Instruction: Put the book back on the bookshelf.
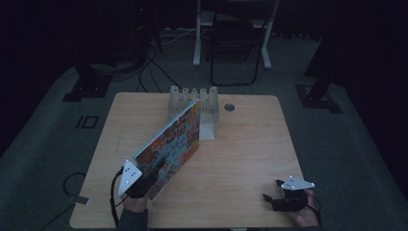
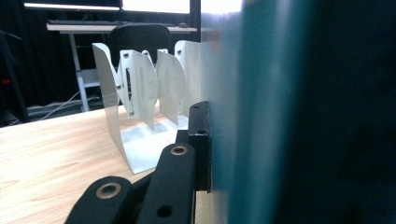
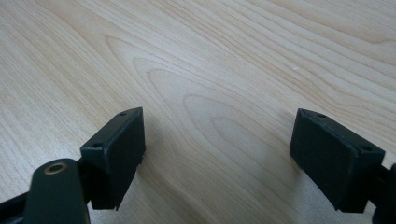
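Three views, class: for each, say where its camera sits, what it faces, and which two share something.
High view: above the table, looking forward and down; both forearms enter below.
Left gripper view: rides the left gripper, facing the white rack; jaws shut on the book.
Right gripper view: on the right gripper, facing bare wood; jaws open.
Shared: high and left views show rack and book.

From above we see a very dim scene: the bench [image 1: 240, 159] is faintly lit and the room behind sinks into black. Our left gripper view is brighter, with glare at its top edge and a close book [image 2: 280, 116] blurred. Our right gripper view is evenly lit, with soft shadows.
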A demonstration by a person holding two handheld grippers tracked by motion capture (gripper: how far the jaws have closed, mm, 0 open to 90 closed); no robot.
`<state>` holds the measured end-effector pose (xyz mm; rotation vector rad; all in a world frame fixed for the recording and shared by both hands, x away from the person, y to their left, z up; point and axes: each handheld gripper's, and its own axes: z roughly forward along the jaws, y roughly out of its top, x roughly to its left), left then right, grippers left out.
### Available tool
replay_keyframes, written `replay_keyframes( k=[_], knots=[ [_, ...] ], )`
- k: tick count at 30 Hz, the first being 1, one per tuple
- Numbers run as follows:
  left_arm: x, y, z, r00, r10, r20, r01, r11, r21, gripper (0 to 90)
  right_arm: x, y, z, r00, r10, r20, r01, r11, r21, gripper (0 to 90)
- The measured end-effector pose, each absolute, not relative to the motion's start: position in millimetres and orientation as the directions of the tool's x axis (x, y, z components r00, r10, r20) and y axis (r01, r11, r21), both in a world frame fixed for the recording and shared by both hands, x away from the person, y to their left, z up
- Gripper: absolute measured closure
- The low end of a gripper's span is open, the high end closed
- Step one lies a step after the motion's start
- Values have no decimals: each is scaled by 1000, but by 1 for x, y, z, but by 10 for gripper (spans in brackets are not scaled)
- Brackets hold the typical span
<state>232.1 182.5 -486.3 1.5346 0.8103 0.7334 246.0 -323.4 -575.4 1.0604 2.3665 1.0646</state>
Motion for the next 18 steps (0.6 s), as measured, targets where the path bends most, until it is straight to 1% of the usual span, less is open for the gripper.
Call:
replay_keyframes(
  k=[18],
  knots=[
    [235,183,-483,523,852,3,90,-58,994,811,246,-323,-575,-665,746,0,495,442,748,177]
  ],
)
